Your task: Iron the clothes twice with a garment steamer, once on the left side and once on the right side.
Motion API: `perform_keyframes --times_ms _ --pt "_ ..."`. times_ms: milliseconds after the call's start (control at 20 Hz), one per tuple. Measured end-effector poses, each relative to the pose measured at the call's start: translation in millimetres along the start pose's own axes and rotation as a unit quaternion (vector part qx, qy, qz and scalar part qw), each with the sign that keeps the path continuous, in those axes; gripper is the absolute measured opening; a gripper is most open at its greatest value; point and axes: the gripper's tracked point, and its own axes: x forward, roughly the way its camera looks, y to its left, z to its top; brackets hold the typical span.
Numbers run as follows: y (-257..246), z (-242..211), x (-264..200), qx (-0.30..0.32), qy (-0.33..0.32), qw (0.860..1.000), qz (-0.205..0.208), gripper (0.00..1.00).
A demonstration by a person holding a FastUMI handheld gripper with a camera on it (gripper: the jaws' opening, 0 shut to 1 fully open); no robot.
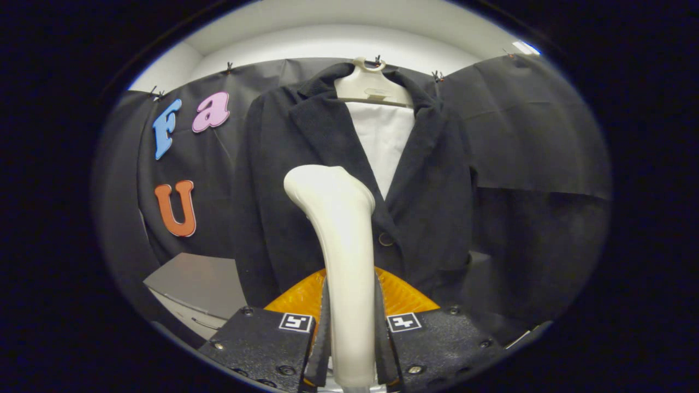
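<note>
A dark jacket point(306, 180) hangs on a pale hanger point(371, 87) against the booth wall, with a white shirt front point(385, 142) showing between its lapels. My gripper point(352, 322) is shut on the handle of a cream garment steamer point(341, 229), both fingers point(323, 327) pressing its sides. The steamer stands upright between the fingers, its curved head reaching up over the jacket's left front panel, beside the lapel. Whether the head touches the cloth I cannot tell. A dark button point(385, 239) sits just right of the steamer.
A grey box-like surface point(196, 284) stands low at the left, beside the jacket's hem. Black cloth drapes the wall behind and to the right of the jacket point(524, 164).
</note>
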Motion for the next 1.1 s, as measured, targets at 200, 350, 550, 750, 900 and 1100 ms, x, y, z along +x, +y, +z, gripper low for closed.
perform_keyframes --times_ms 200,350,550,750,900,1100 --pt "-3 -20 -3 -0.005 0.015 1.0 0.0 0.36" --pt "-5 -42 -1 -0.004 0.038 0.999 0.001 0.36" --pt "-9 -67 1 -0.004 0.061 0.998 -0.001 0.36" --pt "-13 -85 1 -0.001 0.077 0.997 0.0 0.36" --pt "-16 -100 0 0.0 0.091 0.996 0.002 0.36" --pt "-18 -122 -1 0.0 0.108 0.994 0.004 0.36"
